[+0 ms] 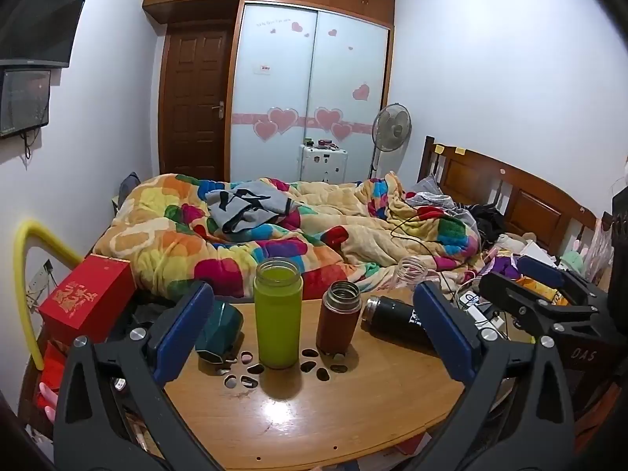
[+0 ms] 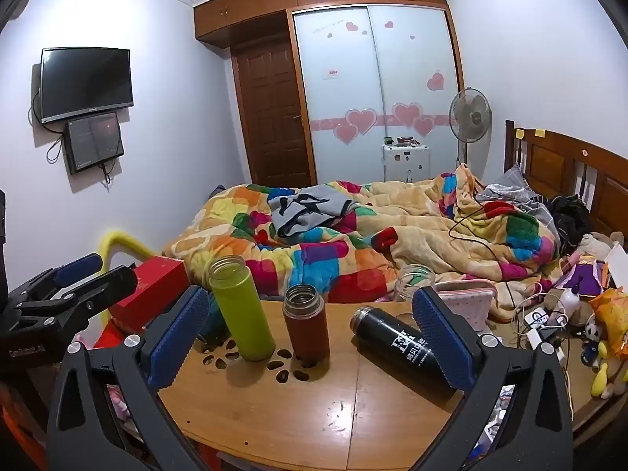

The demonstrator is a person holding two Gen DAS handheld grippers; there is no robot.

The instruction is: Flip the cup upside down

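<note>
Both the left gripper [image 1: 314,325] and the right gripper [image 2: 310,333] stand wide and empty, held back from the wooden worktop [image 2: 314,412]. On it, the green cup [image 2: 240,308] and the brown cup [image 2: 306,324] stand upright, mouths open, while a black flask [image 2: 396,343] lies on its side to the right. Which cup is meant is unclear; a mid-body grasp, lifted clear of its neighbour before inverting, appears soundest.

Both wrist views look low across the round table [image 1: 353,412] toward the bed [image 2: 392,235]; side by side.
</note>
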